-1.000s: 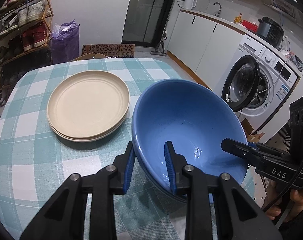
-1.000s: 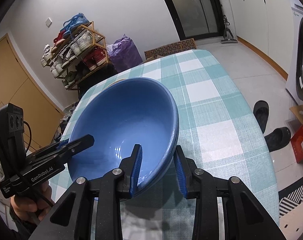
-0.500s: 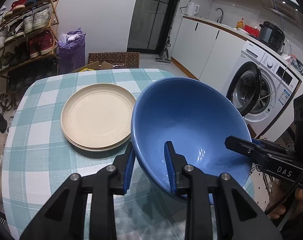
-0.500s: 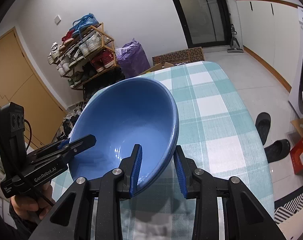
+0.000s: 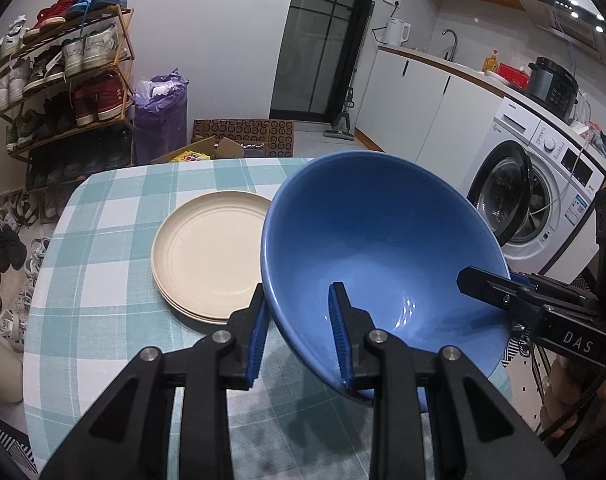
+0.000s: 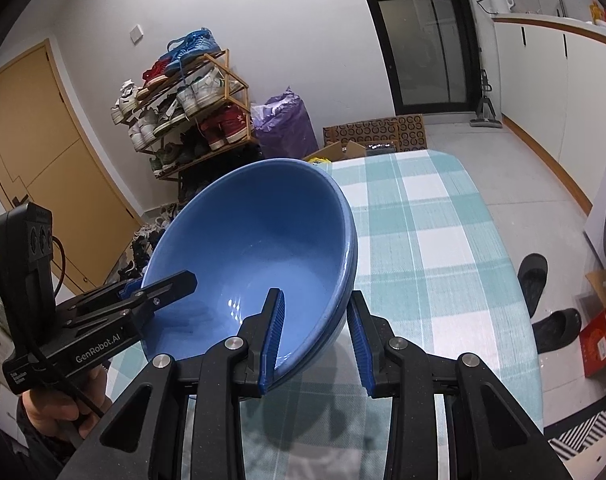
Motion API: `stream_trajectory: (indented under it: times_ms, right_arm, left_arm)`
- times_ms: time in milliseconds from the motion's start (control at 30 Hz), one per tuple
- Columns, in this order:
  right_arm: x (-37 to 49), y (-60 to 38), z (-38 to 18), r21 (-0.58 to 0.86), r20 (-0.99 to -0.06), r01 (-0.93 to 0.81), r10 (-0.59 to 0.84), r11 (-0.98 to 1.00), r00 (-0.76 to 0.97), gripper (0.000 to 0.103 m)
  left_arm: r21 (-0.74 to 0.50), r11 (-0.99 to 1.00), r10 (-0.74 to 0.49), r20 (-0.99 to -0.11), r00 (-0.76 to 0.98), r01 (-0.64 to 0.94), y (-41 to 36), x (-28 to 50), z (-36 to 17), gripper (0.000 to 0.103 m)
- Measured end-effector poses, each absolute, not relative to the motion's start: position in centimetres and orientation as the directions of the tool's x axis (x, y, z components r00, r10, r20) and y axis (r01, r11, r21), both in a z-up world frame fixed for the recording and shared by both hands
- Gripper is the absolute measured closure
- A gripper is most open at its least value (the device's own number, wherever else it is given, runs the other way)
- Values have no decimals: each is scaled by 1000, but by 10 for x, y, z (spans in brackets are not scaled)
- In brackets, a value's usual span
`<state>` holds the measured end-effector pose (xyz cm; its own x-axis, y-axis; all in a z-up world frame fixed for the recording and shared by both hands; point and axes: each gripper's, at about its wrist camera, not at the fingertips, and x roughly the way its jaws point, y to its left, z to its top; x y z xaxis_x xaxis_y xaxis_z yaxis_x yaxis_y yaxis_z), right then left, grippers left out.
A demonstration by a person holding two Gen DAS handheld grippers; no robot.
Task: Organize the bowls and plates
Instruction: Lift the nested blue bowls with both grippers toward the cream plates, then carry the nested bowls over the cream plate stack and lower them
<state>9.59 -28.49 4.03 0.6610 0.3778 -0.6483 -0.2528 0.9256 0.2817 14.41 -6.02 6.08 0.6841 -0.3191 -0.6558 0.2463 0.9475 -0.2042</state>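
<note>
A big blue bowl [image 5: 375, 240], nested on a second blue bowl as the double rim in the right wrist view [image 6: 255, 248] shows, is held in the air above the checked table [image 5: 103, 280]. My left gripper [image 5: 299, 332] is shut on its near left rim. My right gripper [image 6: 315, 340] is shut on the opposite rim and shows in the left wrist view [image 5: 499, 292]. The left gripper shows in the right wrist view [image 6: 159, 288]. A stack of cream plates [image 5: 211, 256] lies on the table left of the bowls.
A shoe rack [image 5: 63, 80] and a purple bag [image 5: 161, 116] stand beyond the table's far end. A washing machine [image 5: 535, 196] with an open door and white cabinets are to the right. Slippers [image 6: 543, 304] lie on the floor by the table's right edge.
Both grippers have raised the bowls higher above the table and tilted them. The plates now look farther away and lower. Both grips are unchanged.
</note>
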Motion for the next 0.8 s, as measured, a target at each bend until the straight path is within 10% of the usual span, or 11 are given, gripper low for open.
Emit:
stream_trajectory:
  times_ms: [800]
  right_arm:
    - [159, -240, 54, 264, -638, -308, 405, 914, 655, 71]
  left_arm:
    - [-191, 966, -259, -660, 705, 176, -24, 188, 61, 75]
